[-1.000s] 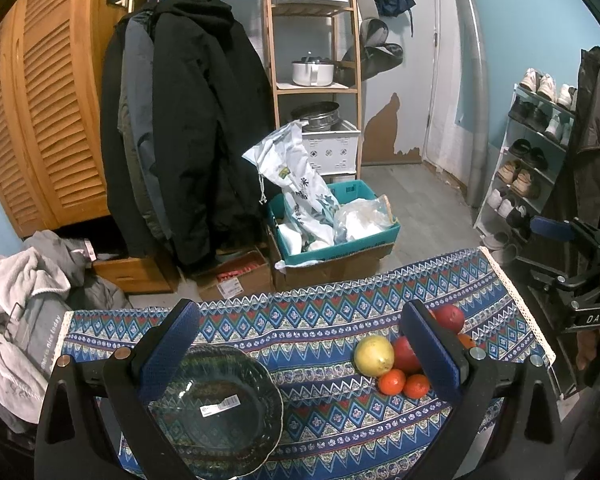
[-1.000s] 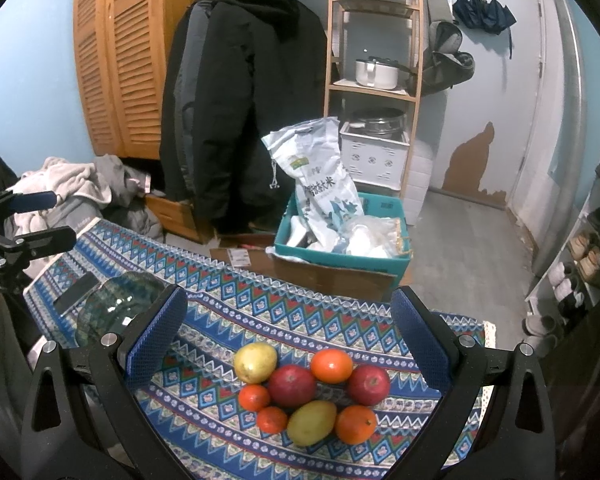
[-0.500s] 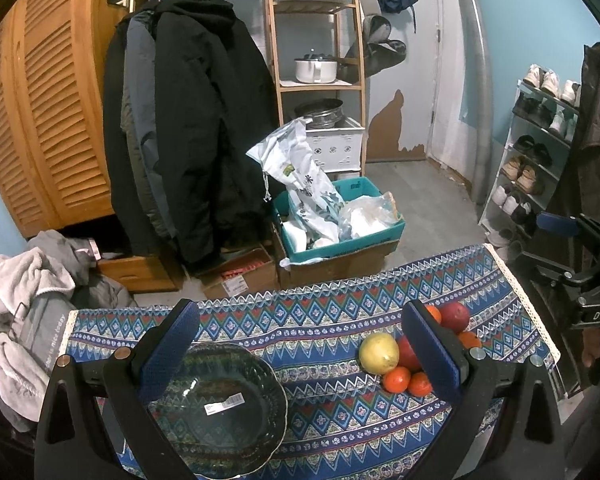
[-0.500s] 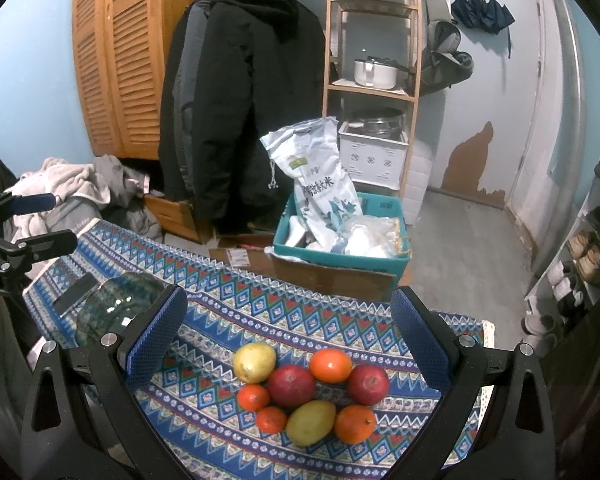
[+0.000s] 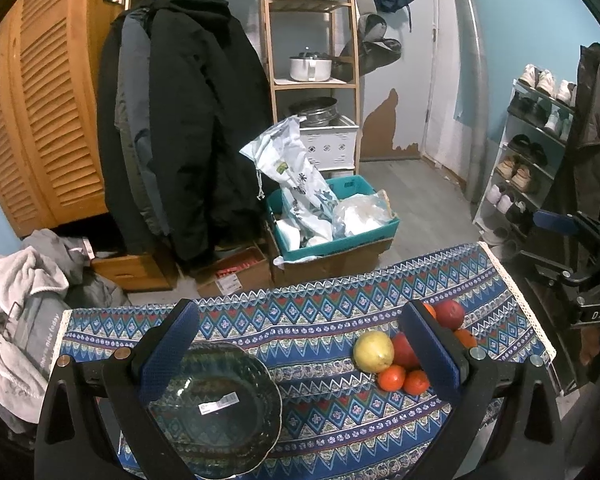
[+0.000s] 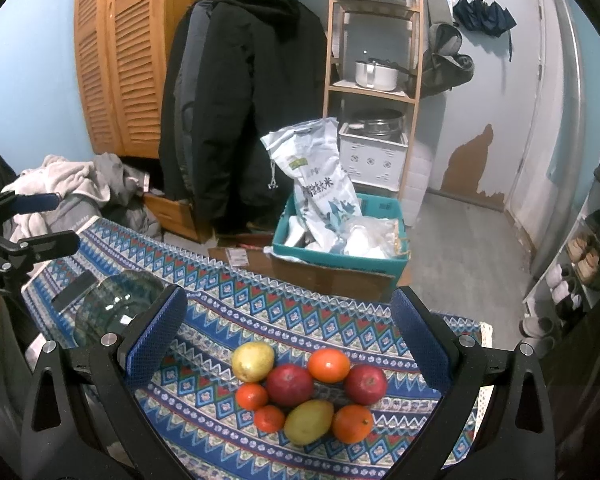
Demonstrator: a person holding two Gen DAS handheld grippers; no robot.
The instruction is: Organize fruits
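A cluster of fruit lies on the patterned tablecloth (image 6: 300,312): a yellow pear (image 6: 253,361), a red apple (image 6: 289,384), a second red apple (image 6: 365,384), a greenish pear (image 6: 309,421) and several oranges (image 6: 329,365). My right gripper (image 6: 288,344) is open and empty, hovering just above and before the fruit. A dark glass bowl (image 5: 216,408) sits empty on the cloth's left. My left gripper (image 5: 300,348) is open and empty above the bowl's near side; the fruit (image 5: 373,351) lies by its right finger. The bowl also shows in the right wrist view (image 6: 112,304).
Beyond the table's far edge stand a teal crate (image 6: 340,256) with a rice bag on cardboard boxes, hanging coats (image 6: 240,100), a wooden shelf (image 6: 376,60) and a shoe rack (image 5: 532,152). A pile of clothes (image 5: 16,300) lies at the left.
The left gripper has drifted slightly, so bowl and fruit shift a little in its view. The right gripper view is almost unchanged. Both grippers stay open.
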